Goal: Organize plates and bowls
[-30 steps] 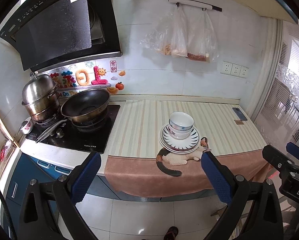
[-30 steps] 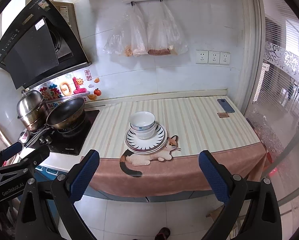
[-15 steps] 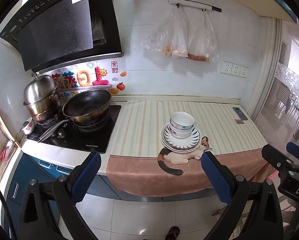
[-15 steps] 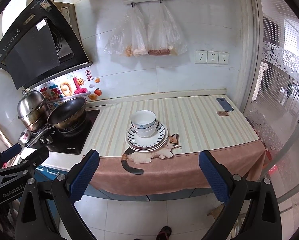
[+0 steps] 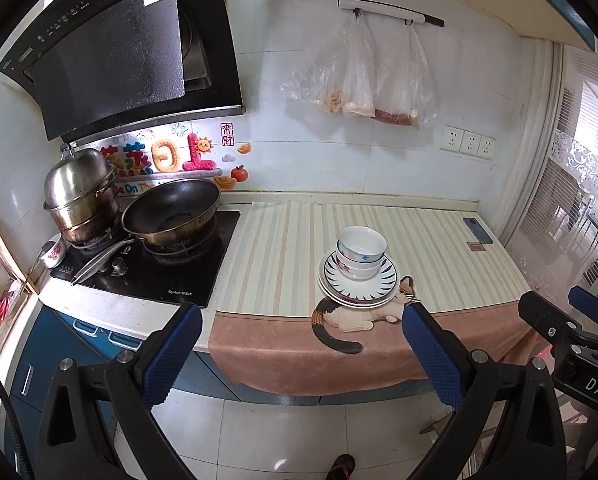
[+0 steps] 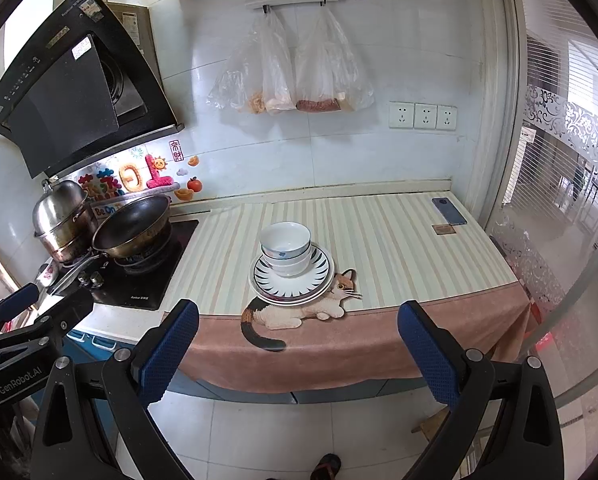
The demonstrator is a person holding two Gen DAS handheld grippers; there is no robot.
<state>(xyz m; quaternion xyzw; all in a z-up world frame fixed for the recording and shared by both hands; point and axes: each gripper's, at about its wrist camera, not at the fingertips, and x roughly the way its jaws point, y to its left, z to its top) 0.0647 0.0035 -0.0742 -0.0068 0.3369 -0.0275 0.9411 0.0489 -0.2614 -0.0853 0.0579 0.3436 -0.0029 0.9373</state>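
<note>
Striped counter cloth (image 6: pixel 379 240) carries nested white bowls (image 6: pixel 286 246) on striped plates (image 6: pixel 295 280), near edge; left gripper (image 5: pixel 299 352) and right gripper (image 6: pixel 297 350) gape, empty. Best lift bowls first, gently.

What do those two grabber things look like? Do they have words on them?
Both are black frames with silver bolts and blue dimpled pads on their fingers. The left gripper shows "GenRobot.AI" in white on its side in the right camera; the right gripper shows "DAS" in the left camera.
</note>
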